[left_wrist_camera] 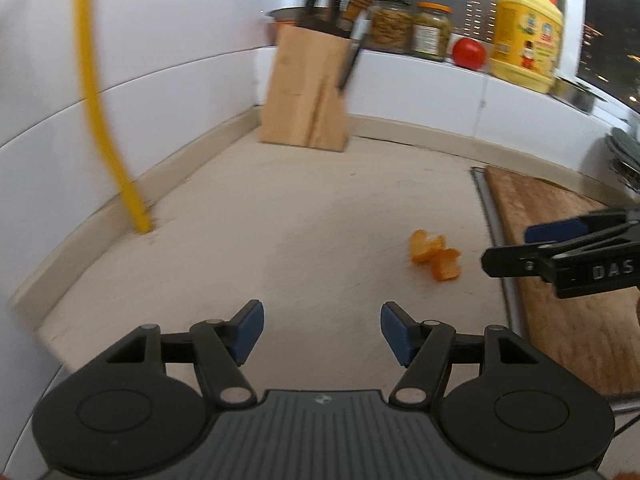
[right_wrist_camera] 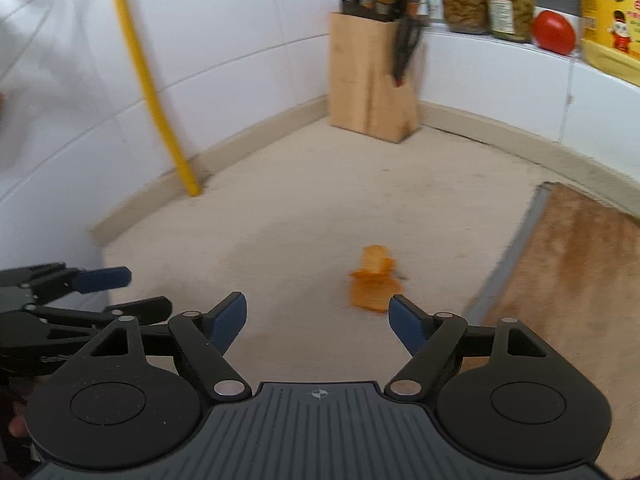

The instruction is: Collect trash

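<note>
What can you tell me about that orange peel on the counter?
The peel is bright orange, curled into a few joined lobes with paler insides, like citrus skin. It lies loose on the beige counter, a little way from the wooden board, and only the counter touches it. The right tongs stand open just short of it. It is blurred, so finer detail cannot be told.

We see a pale beige tabletop [left_wrist_camera: 248, 216] running into a white-tiled corner. Directly on it lies a small heap of orange peel [left_wrist_camera: 435, 257], near the edge of a wooden cutting board [left_wrist_camera: 560, 264] that rests to its right. A wooden knife block [left_wrist_camera: 308, 92] stands upright in the far corner, and a yellow pipe [left_wrist_camera: 136, 208] meets the surface by the left wall.
</note>
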`<state>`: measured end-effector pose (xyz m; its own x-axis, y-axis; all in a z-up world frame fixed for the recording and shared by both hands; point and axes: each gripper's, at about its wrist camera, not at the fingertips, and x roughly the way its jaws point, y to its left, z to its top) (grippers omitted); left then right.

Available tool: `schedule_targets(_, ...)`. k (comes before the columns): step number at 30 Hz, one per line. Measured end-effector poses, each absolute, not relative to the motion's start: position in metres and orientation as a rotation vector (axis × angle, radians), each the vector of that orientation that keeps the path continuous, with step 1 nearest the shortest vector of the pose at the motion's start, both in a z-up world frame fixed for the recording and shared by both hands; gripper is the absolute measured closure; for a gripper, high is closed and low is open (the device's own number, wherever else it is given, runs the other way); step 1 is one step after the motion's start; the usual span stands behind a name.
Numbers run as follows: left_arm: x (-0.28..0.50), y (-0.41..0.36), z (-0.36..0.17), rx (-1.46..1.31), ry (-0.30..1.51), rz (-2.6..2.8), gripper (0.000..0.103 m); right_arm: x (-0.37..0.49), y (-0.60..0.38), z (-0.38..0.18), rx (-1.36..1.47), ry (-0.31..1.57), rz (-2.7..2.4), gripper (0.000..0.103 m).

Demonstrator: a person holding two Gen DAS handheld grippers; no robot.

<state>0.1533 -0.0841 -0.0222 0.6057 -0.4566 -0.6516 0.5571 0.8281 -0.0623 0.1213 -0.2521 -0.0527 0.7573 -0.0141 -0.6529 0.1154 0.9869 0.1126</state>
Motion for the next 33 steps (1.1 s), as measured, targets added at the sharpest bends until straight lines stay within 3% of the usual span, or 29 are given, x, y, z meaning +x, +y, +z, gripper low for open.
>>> schedule_targets(13, 0.212, -0.132, -0.010, 0.080, 0.730, -0.728, 0.045, 0.155, -0.270, -0.076, 0.036, 0.775, 0.009, 0.035)
schedule_targets(18, 0.228, -0.157, -0.019, 0.055, 0.774, -0.798, 0.045, 0.169, -0.276, -0.089, 0.042, 0.789, 0.016, 0.038)
schedule_targets(22, 0.237, -0.178, -0.030, 0.054, 0.822, -0.863, 0.045, 0.174, -0.284, -0.098, 0.076, 0.801, 0.020, 0.048)
schedule_targets(33, 0.256, -0.209, -0.058, 0.054, 0.943, -0.920, 0.048, 0.161, -0.285, -0.111, 0.116, 0.757, -0.018, 0.056)
